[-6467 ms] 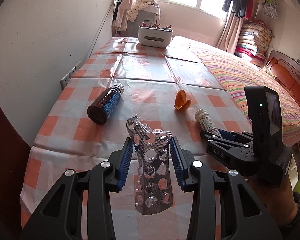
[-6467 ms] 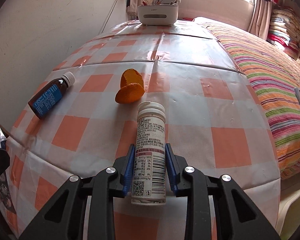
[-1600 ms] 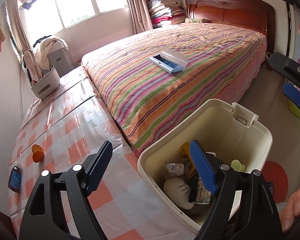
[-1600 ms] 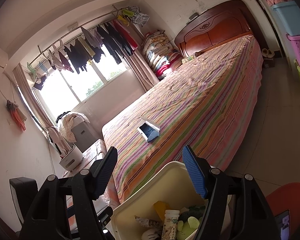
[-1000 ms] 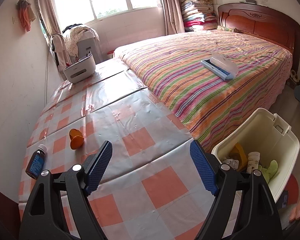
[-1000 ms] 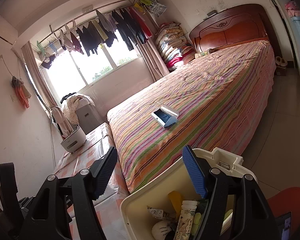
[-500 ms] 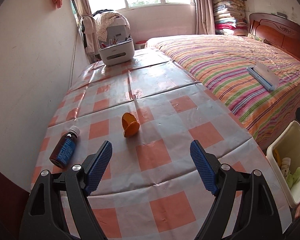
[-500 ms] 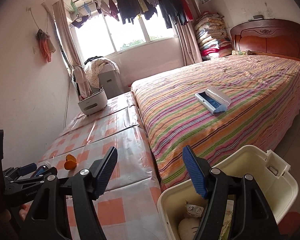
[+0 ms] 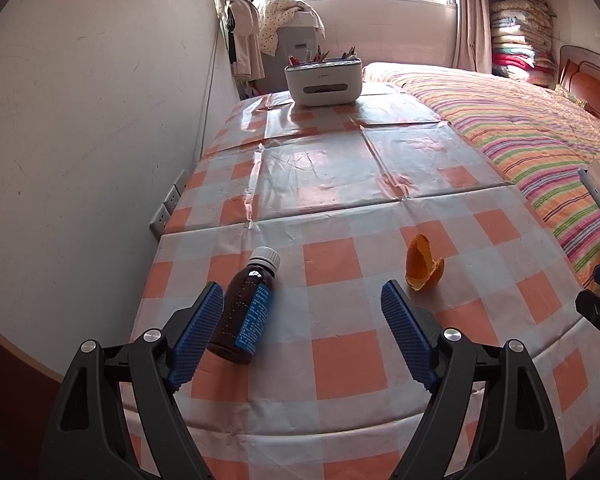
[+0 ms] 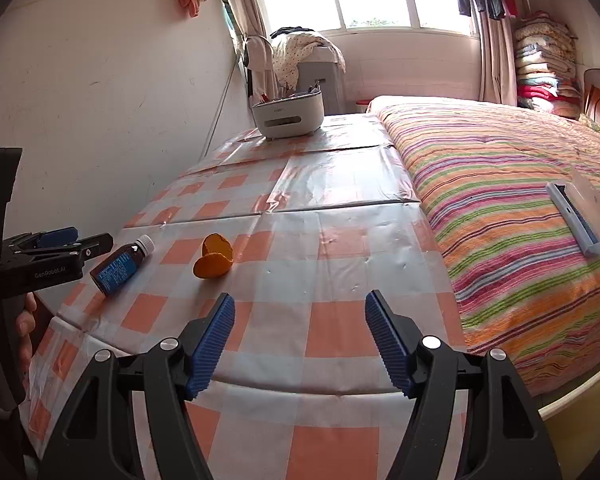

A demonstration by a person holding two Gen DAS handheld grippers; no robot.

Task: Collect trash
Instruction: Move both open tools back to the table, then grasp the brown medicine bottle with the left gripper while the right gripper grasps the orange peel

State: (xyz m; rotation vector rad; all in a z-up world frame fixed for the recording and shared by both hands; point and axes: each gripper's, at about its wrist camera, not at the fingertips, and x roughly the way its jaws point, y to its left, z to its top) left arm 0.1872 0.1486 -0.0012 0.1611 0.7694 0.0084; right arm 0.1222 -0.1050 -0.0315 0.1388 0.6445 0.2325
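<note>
A brown medicine bottle [image 9: 247,313] with a blue label and white cap lies on the checked table, just inside my left gripper's left finger; it also shows in the right wrist view [image 10: 121,266]. An orange peel [image 9: 423,269] lies to its right, ahead of the left gripper's right finger, and shows in the right wrist view [image 10: 214,261]. My left gripper [image 9: 303,328] is open and empty above the table's near edge. My right gripper [image 10: 300,342] is open and empty over the table's near right part. A cream bin rim [image 10: 580,396] shows low right.
A white organiser box [image 9: 323,80] stands at the table's far end. The wall [image 9: 80,120] runs along the left. A striped bed [image 10: 520,208] adjoins the table's right side with a blue-white case [image 10: 584,216] on it.
Both grippers have swung from the bin back to the table. The left one has come closer to the bottle and peel. The bin has nearly left both views.
</note>
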